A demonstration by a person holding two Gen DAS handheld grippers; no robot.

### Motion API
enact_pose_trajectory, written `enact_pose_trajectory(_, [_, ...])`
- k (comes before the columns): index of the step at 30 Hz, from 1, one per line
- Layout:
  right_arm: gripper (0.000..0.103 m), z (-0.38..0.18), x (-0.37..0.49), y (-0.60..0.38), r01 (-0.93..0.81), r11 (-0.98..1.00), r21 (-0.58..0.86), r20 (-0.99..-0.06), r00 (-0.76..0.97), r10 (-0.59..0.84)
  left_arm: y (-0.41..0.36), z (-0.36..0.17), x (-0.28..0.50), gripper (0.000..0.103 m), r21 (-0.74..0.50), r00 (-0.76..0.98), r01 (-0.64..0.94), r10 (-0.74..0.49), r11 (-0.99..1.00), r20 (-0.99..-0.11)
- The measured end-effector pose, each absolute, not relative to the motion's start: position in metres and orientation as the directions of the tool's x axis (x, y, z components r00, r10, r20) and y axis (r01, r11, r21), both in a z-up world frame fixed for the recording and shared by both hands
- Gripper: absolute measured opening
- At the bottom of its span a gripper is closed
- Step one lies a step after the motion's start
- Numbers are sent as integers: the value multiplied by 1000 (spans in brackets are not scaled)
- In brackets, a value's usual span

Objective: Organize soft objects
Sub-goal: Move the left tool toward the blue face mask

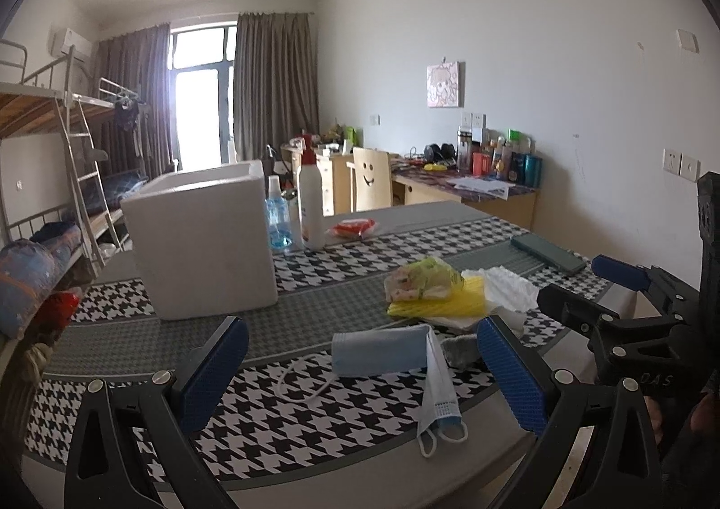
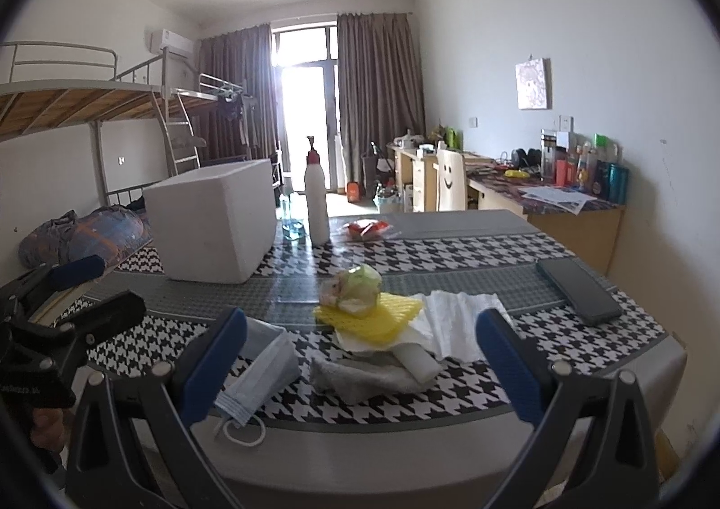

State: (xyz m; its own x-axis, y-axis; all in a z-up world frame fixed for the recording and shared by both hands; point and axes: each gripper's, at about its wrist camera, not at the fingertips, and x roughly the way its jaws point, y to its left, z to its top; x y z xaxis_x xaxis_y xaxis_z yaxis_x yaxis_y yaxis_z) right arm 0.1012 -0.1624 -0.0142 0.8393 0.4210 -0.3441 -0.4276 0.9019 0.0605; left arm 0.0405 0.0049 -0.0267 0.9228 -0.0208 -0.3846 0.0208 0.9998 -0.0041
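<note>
Houndstooth-clothed table fills the lower frame, nothing yet gathered: my left gripper and right gripper, both wide and empty, must first close on the crumpled blue paper face mask at centre.

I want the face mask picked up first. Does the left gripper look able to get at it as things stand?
Probably yes. The left gripper is open, and the blue face mask lies flat on the table right ahead between its fingers, with nothing on top of it. The grey cloth beside it sits clear.

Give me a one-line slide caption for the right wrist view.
Open right tongs face a grey cloth, yellow foam net and blue face mask near the white foam box.
</note>
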Motion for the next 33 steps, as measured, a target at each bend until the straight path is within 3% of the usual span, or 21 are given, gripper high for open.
enact_pose_trajectory(19, [103, -42, 122, -165, -411, 909, 64, -442, 805, 395, -9, -60, 73, 102, -24, 865, 50, -55, 998, -498])
enact_pose_trajectory(29, [103, -54, 133, -168, -402, 913, 75, -481, 787, 386, -11, -75, 86, 92, -46, 825, 62, -77, 997, -559])
enact_pose_trajectory(33, [103, -58, 138, -169, -399, 914, 80, -496, 779, 384, -13, -82, 95, 81, -59, 805, 68, -90, 996, -587])
